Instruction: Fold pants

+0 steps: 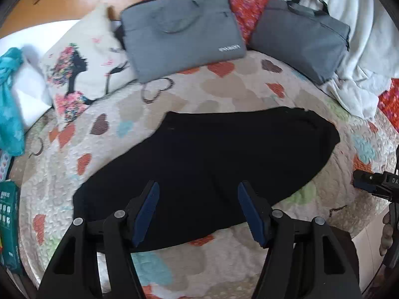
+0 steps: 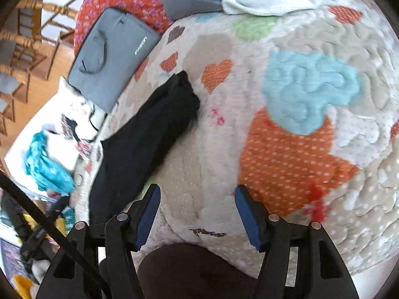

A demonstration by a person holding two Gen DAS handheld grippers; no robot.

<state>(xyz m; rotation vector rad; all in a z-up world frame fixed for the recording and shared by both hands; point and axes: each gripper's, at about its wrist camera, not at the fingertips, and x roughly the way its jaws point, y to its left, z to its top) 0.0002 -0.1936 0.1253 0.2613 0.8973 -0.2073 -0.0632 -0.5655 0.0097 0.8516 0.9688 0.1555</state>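
Note:
The black pants [image 1: 212, 164] lie flat and folded lengthwise on the heart-patterned quilt [image 1: 224, 92]. My left gripper [image 1: 198, 209] is open and empty, hovering over the near edge of the pants. In the right wrist view the pants [image 2: 144, 139] lie to the left. My right gripper [image 2: 197, 211] is open and empty over bare quilt [image 2: 286, 149], to the right of the pants. The right gripper also shows at the far right of the left wrist view [image 1: 376, 184].
Two grey laptop bags [image 1: 179, 32] [image 1: 301, 37] lie at the far side of the bed. A printed pillow [image 1: 82, 69] and a teal cloth [image 1: 10, 104] are at the left. A white cloth [image 1: 361, 62] is at the right.

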